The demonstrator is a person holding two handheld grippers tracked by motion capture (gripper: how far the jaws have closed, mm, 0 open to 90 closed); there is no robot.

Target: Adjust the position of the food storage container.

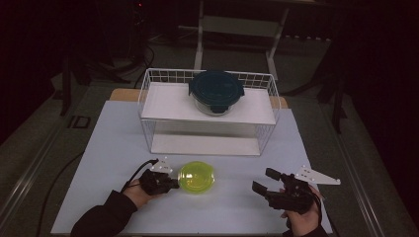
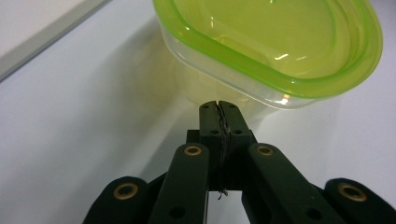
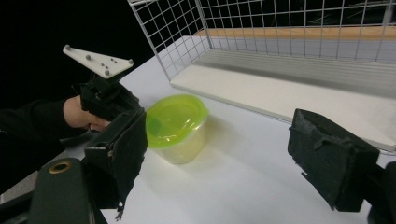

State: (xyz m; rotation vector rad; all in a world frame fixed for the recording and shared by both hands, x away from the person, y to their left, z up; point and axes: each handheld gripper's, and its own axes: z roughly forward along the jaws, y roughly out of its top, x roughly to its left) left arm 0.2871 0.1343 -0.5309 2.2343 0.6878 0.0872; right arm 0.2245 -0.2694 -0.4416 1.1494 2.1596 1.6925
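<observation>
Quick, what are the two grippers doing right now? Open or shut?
Left gripper: shut, empty, tips just short of the clear plastic container with the lime-green lid.
Right gripper: wide open, holding nothing.

Clear tub with green lid [image 1: 196, 177], closed, upright, on table before rack

No readable text, label, brand, number or sign appears in any of the views. The green-lidded container [image 1: 196, 177] carries no print that can be made out, and neither does the dark-lidded container [image 1: 216, 90] on the wire shelf [image 1: 148, 89]. The white surface [image 1: 108, 148] is unmarked. The grey plate on each gripper bears small dots, not letters.
</observation>
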